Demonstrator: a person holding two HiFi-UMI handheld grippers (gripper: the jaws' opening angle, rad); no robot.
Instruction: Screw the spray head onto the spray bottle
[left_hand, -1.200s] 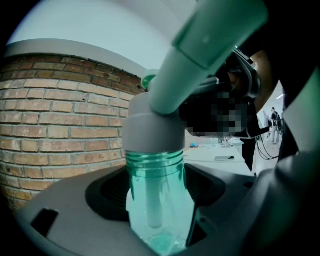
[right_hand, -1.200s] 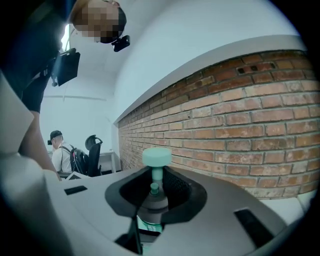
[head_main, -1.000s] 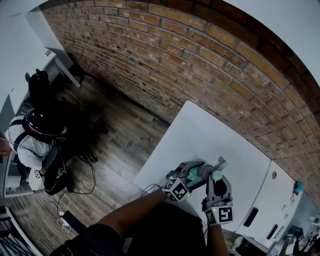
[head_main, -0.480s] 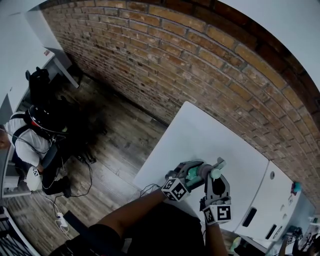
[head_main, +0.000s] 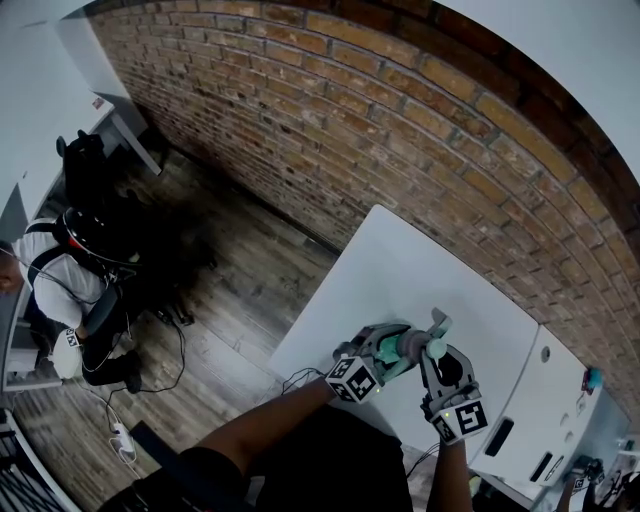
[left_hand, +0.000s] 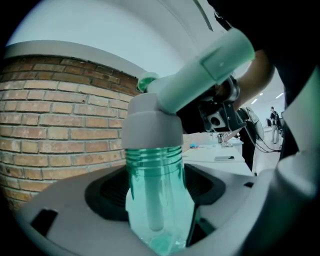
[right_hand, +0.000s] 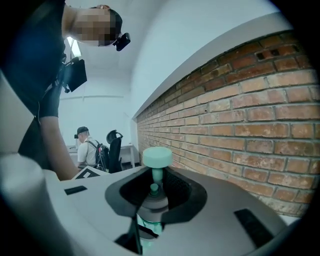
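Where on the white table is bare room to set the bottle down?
The table is bare from the brick wall to its near edge and out to its left corner. Crowded only at that near edge, where the left gripper and right gripper meet on the bottle and spray head.

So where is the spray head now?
Head view, lower right, over the white table: the spray head sits on the bottle neck, clamped by the right gripper.

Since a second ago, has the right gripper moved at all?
Yes. The right gripper pivoted: its marker cube swung right, toward the white cabinet, while its tips stayed at the spray head.
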